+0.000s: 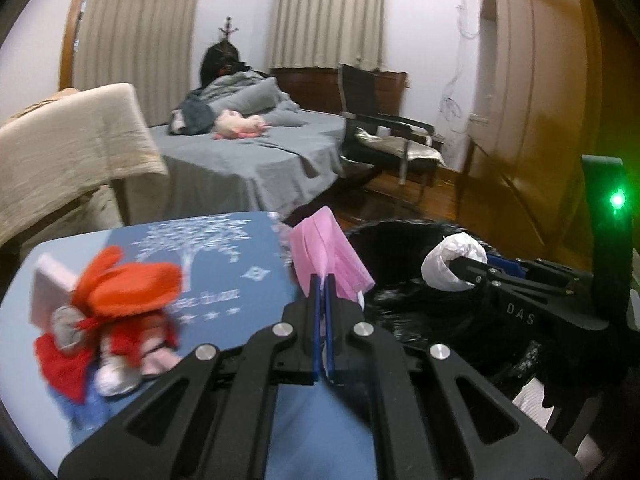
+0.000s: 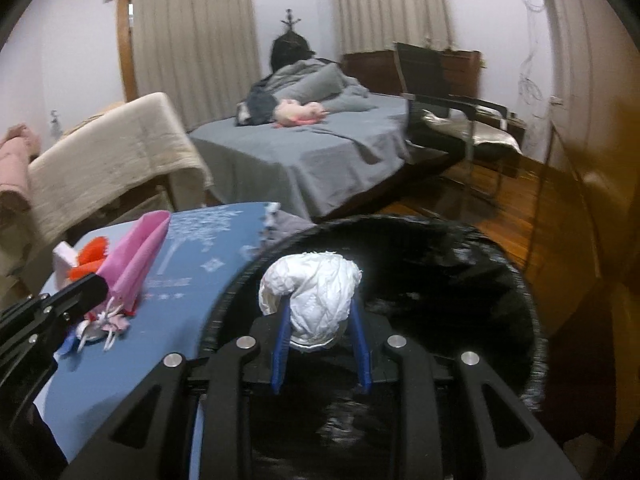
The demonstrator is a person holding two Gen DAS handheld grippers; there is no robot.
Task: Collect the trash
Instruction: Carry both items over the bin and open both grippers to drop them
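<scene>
Pink folded paper (image 1: pixel 326 258) sticks up from the left tool (image 1: pixel 324 280), whose blue pads (image 1: pixel 318 320) are pressed flat together on its lower edge, in the lower middle of the left wrist view. In the right wrist view the same pink sheet (image 2: pixel 138 256) shows at the left edge, above the blue tabletop (image 2: pixel 192 280).

White crumpled paper (image 2: pixel 316 296) sits between the blue pads (image 2: pixel 282 344) of the right tool (image 2: pixel 320 316) in the middle of the right wrist view; the jaws stand narrow, closed on the ball from both sides. Below and around it is the black-lined trash bin (image 2: pixel 460 248), filling the lower right of that frame, so the white ball hangs over the bin's opening. In the left wrist view the ball (image 1: pixel 452 260) appears at centre right with the bin (image 1: pixel 384 240) behind and beneath it.

On the tabletop (image 1: pixel 224 276), at the lower left of the left wrist view, lies a plush doll in red and orange (image 1: pixel 116 312), blurred, beside a pale pink block (image 1: pixel 50 292). The pink paper is held near the tabletop's right edge, just beside the bin's rim.

Farther back, in the upper half of both frames, are a bed with grey sheets (image 1: pixel 248 156), a black chair (image 1: pixel 384 136) and curtained windows (image 1: pixel 132 20).
</scene>
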